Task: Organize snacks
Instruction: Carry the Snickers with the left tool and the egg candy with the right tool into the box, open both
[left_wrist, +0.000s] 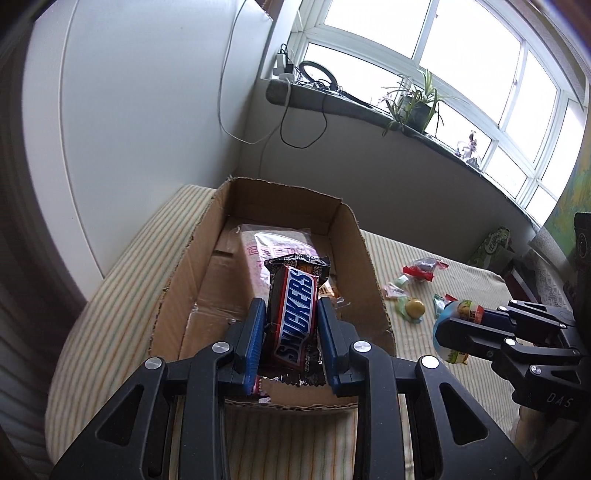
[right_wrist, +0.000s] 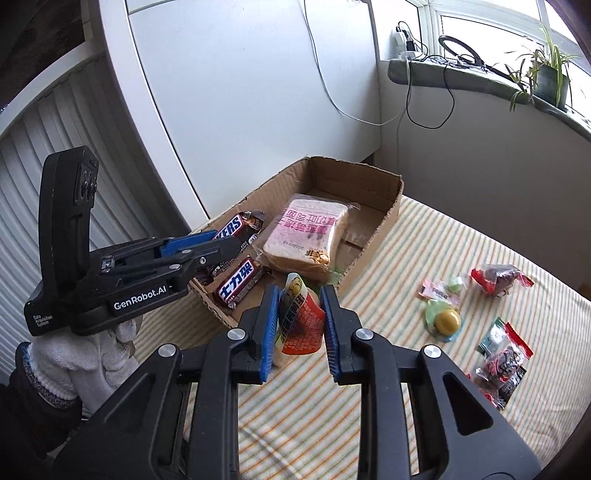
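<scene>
Left fingers (left_wrist: 290, 326) clamp Snickers (left_wrist: 295, 314) (over box (left_wrist: 373, 273)), right fingers (right_wrist: 299, 317) clamp packet (right_wrist: 301, 321).

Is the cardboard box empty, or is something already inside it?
Not empty. The cardboard box holds a wrapped bread pack and a Snickers bar lying on its floor.

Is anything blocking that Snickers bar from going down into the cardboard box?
Nothing visible does. The left claw holds the Snickers bar above the open cardboard box, where only bagged bread and another bar lie.
</scene>
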